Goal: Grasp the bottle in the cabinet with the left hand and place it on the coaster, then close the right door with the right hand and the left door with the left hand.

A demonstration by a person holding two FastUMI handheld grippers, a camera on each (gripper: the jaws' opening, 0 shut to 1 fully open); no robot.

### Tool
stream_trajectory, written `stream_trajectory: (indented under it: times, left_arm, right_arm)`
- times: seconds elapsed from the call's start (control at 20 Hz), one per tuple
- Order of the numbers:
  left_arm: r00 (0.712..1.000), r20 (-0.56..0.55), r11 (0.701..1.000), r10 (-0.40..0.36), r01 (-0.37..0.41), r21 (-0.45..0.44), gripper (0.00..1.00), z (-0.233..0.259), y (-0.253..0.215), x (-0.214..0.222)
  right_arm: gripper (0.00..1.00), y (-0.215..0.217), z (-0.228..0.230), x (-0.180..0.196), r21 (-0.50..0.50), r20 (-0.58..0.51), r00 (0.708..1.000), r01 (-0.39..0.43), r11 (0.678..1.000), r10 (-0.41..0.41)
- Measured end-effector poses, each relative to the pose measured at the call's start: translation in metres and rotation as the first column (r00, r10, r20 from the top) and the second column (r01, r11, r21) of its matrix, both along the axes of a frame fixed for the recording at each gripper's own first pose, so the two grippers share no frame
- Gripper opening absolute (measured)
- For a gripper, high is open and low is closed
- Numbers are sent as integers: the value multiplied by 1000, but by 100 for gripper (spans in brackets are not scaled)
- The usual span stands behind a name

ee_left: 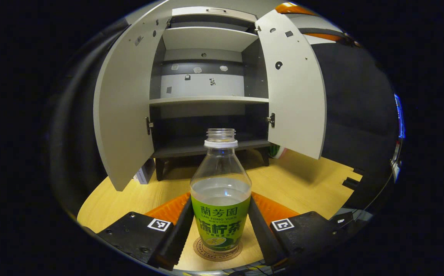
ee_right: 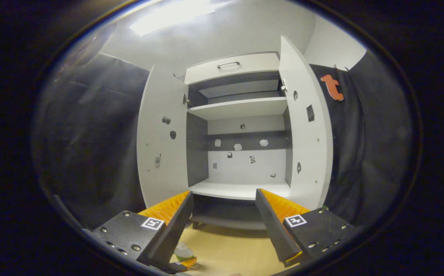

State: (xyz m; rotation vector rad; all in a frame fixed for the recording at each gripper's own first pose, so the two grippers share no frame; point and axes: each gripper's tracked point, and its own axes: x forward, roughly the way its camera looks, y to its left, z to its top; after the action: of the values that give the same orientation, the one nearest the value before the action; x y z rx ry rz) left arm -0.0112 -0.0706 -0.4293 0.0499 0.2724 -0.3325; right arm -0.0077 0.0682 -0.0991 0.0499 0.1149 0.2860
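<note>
An uncapped clear bottle (ee_left: 220, 207) with a green label, part full of liquid, stands upright on a round coaster (ee_left: 217, 251) on the wooden table. My left gripper (ee_left: 220, 205) has a finger on each side of it, and both tips press its sides. Behind it the cabinet (ee_left: 208, 100) has its left door (ee_left: 124, 115) and right door (ee_left: 296, 96) swung wide. In the right gripper view my right gripper (ee_right: 223, 193) is open and holds nothing, facing the cabinet's middle shelf (ee_right: 241, 189) between the left door (ee_right: 160, 153) and right door (ee_right: 306, 145). The bottle (ee_right: 183, 252) peeks out low beside my left finger.
The cabinet stands on short legs at the back of the wooden table (ee_left: 306, 184). A small white box (ee_left: 143, 174) sits under the left door's edge, and a green and red item (ee_left: 277, 151) behind the right door. A drawer with a handle (ee_right: 229, 65) tops the cabinet.
</note>
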Motion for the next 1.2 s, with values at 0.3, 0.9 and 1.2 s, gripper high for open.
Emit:
stream_trajectory:
  times: [0.3, 0.9, 1.2]
  left_arm:
    - [994, -90, 998, -68, 66, -22, 86, -22, 2, -8]
    - [997, -61, 996, -42, 47, 81, 90, 29, 9, -10]
    - [999, 21, 999, -24, 24, 25, 92, 118, 6, -17]
  right_arm:
    - [98, 27, -14, 18, -23, -17, 999, -41, 999, 41]
    - [98, -11, -5, -1, -37, 9, 1000, 21, 999, -20]
    - [98, -57, 1, -19, -21, 34, 994, 101, 995, -100]
